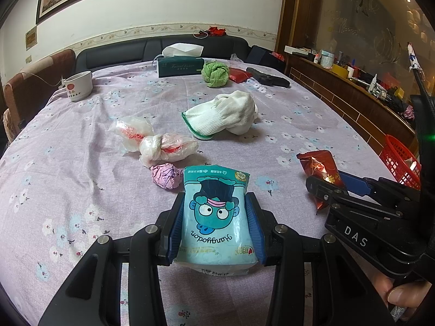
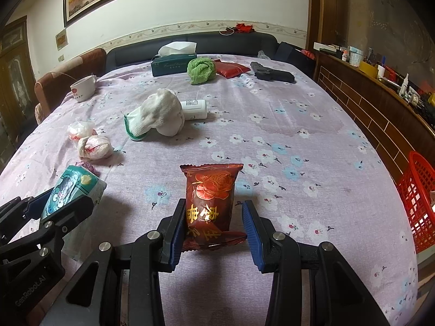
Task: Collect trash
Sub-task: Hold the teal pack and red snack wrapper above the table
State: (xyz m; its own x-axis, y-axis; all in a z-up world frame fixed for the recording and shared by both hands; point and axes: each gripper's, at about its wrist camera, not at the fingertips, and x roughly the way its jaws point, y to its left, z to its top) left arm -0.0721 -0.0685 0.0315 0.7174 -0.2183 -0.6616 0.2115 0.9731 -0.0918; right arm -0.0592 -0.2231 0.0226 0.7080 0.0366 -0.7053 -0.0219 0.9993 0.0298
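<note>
My left gripper is shut on a teal tissue pack with a cartoon face, low over the table; the pack also shows in the right wrist view. My right gripper is open around a dark red snack wrapper; its left finger touches the wrapper, and a gap shows at the right finger. The wrapper shows in the left wrist view too. A knotted clear plastic bag and a crumpled purple wrapper lie just beyond the tissue pack.
A red basket stands off the table's right edge. On the floral cloth lie a white glove, a white bottle, a green cloth, a tissue box, a cup, a red pouch and a black toy gun.
</note>
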